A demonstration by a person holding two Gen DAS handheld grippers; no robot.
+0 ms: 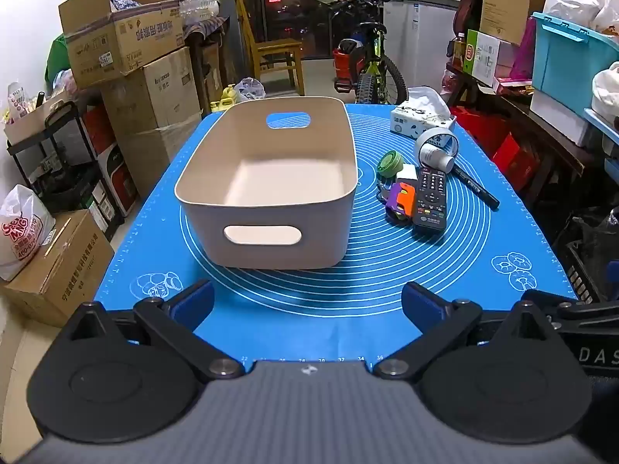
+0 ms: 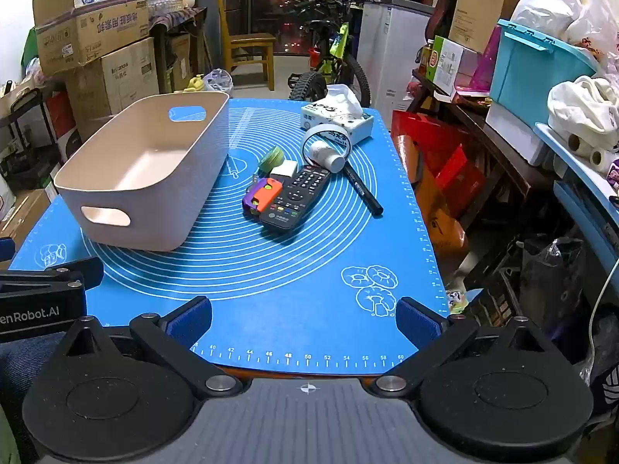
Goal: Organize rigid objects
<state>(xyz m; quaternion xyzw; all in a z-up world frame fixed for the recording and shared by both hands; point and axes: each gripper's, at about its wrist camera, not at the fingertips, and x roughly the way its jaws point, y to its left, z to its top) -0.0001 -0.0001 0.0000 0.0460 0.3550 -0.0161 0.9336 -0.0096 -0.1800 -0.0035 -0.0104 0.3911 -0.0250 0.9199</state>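
An empty beige bin (image 1: 267,208) (image 2: 154,181) stands on the blue mat (image 1: 348,309) (image 2: 290,290). To its right lies a pile: a black remote (image 1: 431,201) (image 2: 296,198), an orange and purple toy (image 1: 402,203) (image 2: 263,196), a white block (image 1: 406,173) (image 2: 283,169), a green round tin (image 1: 389,162) (image 2: 272,157), a white bottle (image 1: 437,155) (image 2: 328,155) inside a tape roll (image 1: 452,140) (image 2: 332,131), and a black marker (image 1: 477,189) (image 2: 363,189). My left gripper (image 1: 307,305) and right gripper (image 2: 303,319) are both open and empty, at the mat's near edge.
A tissue pack (image 1: 419,118) (image 2: 338,116) sits at the mat's far right corner. Cardboard boxes (image 1: 123,38) are stacked on the left, a bicycle (image 1: 371,65) stands behind the table, and cluttered shelves (image 2: 541,96) lie to the right.
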